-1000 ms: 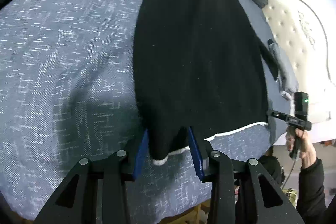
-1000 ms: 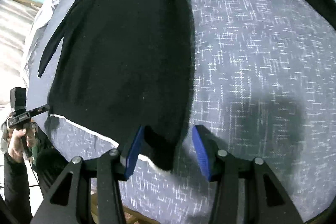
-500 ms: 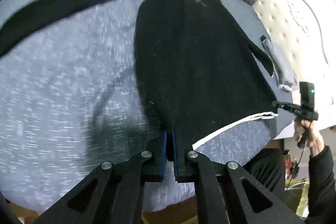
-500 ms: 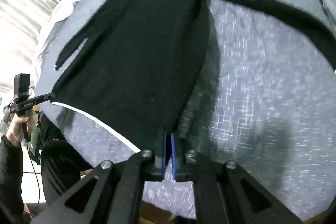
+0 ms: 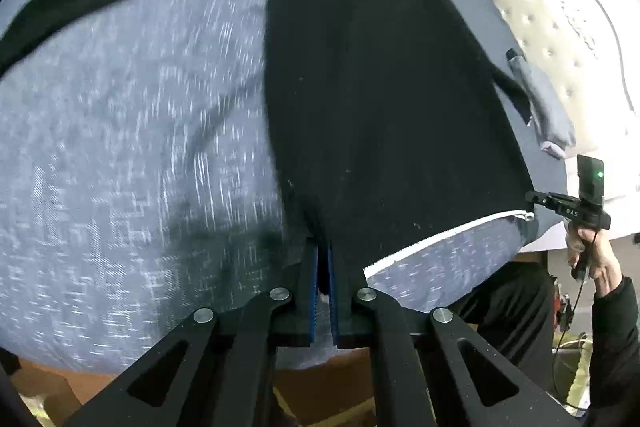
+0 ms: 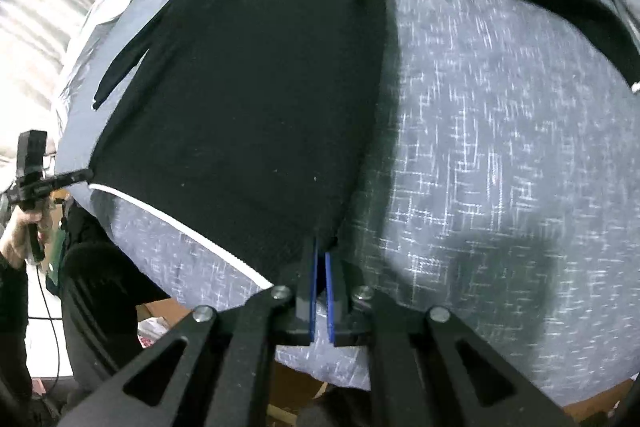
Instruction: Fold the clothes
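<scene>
Jaws now clamped on sweater (image 5: 384, 115) hem corners, seemingly lifted.

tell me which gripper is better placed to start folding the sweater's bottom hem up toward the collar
Neither clearly: the left gripper and right gripper are each shut on a bottom corner of the black sweater. Lifting the hem with both together looks best.

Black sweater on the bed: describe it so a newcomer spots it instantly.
Start at the blue-grey speckled bedspread that covers the bed. The black sweater lies spread flat on it, sleeves out, both lower corners pinched by the left gripper and the right gripper. A thin white stripe along its hem sets it apart from the grey clothes piled near its collar.
</scene>
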A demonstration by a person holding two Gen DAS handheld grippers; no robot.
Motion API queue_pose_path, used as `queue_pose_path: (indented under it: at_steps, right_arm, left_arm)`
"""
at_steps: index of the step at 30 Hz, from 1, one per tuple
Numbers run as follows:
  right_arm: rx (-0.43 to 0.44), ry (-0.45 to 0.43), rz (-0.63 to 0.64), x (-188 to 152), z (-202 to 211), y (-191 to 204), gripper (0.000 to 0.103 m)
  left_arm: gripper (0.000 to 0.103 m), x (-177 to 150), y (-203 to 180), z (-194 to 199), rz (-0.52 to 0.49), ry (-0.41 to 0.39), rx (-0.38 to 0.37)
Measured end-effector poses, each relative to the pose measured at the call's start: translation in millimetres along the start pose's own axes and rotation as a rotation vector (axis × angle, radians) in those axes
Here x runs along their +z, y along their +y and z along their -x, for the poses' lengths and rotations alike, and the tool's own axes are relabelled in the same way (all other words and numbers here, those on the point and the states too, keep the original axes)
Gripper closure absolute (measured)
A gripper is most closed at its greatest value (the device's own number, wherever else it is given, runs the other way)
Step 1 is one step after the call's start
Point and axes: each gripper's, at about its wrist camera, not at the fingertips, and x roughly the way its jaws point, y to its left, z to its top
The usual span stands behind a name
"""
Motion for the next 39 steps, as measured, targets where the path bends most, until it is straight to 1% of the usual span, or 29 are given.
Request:
queue_pose_path:
  at_steps: [2,3,5,7,8,11,13,16,17,18,21,25,27,31,34,39]
  right_arm:
    - [0.013,0.005,0.001,3,1,1,0.099]
    - [0.009,0.006,-0.002,5,2,1,0.097]
    - [-0.003,-0.001,-0.009,9,9,0,0.095]
    - [-0.009,-0.022,-0.019,10,21,-1,0.088]
    - [-0.009,-0.034,-0.027,12,26,-2,0.087]
    - [0.003,-0.078,-0.054,21,41,-5,0.084]
    - [0.012,-0.124,-0.066,32,46,-4,0.079]
    - [0.038,-0.194,-0.104,54,46,-6,0.07]
    - [0.049,-0.217,-0.118,63,44,-6,0.07]
    - [0.064,-0.239,-0.134,72,40,-6,0.07]
    - [0.117,-0.296,-0.181,96,24,-3,0.069]
    - [0.165,-0.348,-0.195,123,-9,14,0.068]
    - [0.193,-0.365,-0.187,132,-23,24,0.068]
    - [0.251,-0.365,-0.15,145,-52,41,0.068]
    - [0.263,-0.365,-0.111,150,-68,50,0.068]
    - [0.299,-0.337,-0.088,157,-90,58,0.068]
  left_arm:
    - [0.098,0,3,-3,0.01,0.011,-0.004]
    - [0.098,1,4,-3,0.016,0.013,-0.006]
    - [0.097,4,7,2,0.024,0.007,-0.003]
    - [0.097,8,11,12,0.03,-0.01,0.007]
    - [0.097,11,13,16,0.033,-0.018,0.013]
    - [0.094,24,20,31,0.045,-0.054,0.031]
    - [0.086,37,23,36,0.046,-0.086,0.043]
    - [0.084,62,29,37,0.075,-0.142,0.015]
    - [0.084,74,30,35,0.086,-0.166,0.009]
    - [0.083,84,30,33,0.101,-0.187,0.003]
    - [0.071,114,38,23,0.145,-0.238,-0.012]
    - [0.071,153,42,1,0.171,-0.261,-0.014]
    - [0.071,173,45,-10,0.169,-0.266,0.013]
    - [0.071,210,59,-27,0.182,-0.298,0.06]
    - [0.071,237,68,-36,0.178,-0.322,0.099]
    - [0.07,270,67,-56,0.11,-0.309,0.16]
